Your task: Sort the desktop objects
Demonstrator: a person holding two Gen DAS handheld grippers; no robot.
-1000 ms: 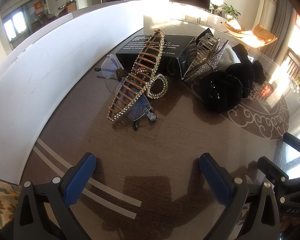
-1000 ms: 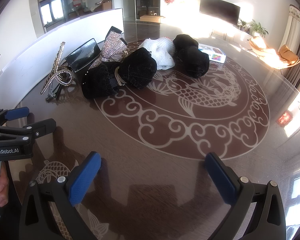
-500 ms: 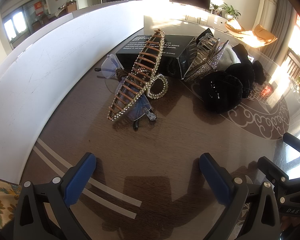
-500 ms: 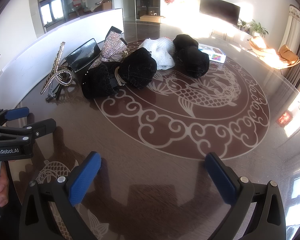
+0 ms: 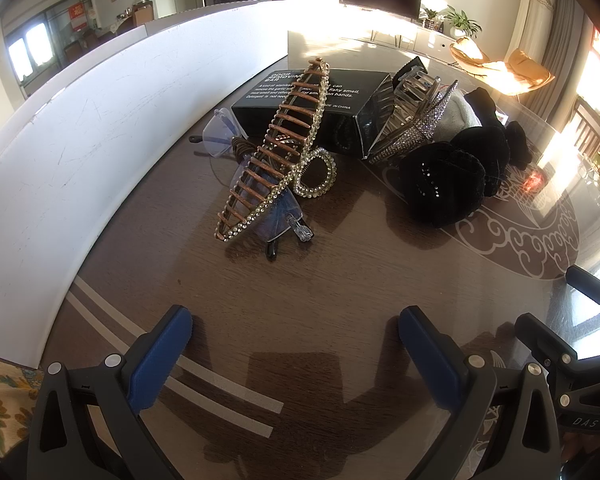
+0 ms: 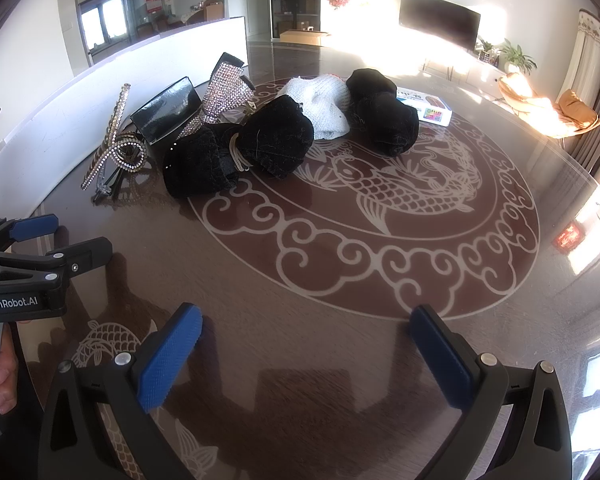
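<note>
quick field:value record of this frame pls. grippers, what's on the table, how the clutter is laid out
left gripper: open, empty, low over table
right gripper: open, empty, low over table
table: dark wood under glass, koi and cloud motif
long rhinestone hair clip: tilted, lying over clear glasses
black box: behind clip, white print on top
silver rhinestone claw clip: leaning at box's right end
black velvet scrunchies: beside claw clip
white knit item: between black fabric pieces
colourful small box: far side
white board: along left edge
</note>
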